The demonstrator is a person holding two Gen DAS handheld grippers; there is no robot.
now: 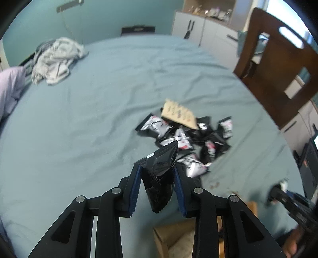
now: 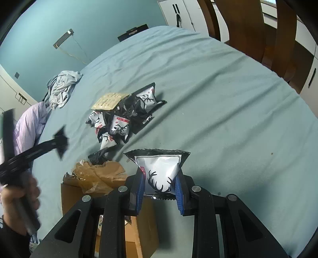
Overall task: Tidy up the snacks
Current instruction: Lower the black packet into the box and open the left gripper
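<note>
Left wrist view: left tool [image 1: 157, 174] pinches a black packet [image 1: 161, 172]; right tool [image 2: 160, 187] pinches a white packet [image 2: 159, 168]. Next, both go into the box [image 2: 111, 178] at the bed's near edge.

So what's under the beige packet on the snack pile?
The beige packet rests on black-and-white antler-print snack packets; whatever lies directly beneath it is covered.

**A teal room with a wide bed**

A bed sheet [image 1: 123, 83] in grey-blue fills the middle. A teal wall [image 1: 103, 17] rises at twelve o'clock. White cabinets [image 1: 208, 27] stand at one o'clock, and a brown wooden chair [image 1: 278, 65] at two o'clock. Crumpled grey clothes [image 1: 53, 59] lie at ten o'clock, beside a lilac quilt [image 1: 10, 87] at nine. Daylight brightens the upper right.
</note>
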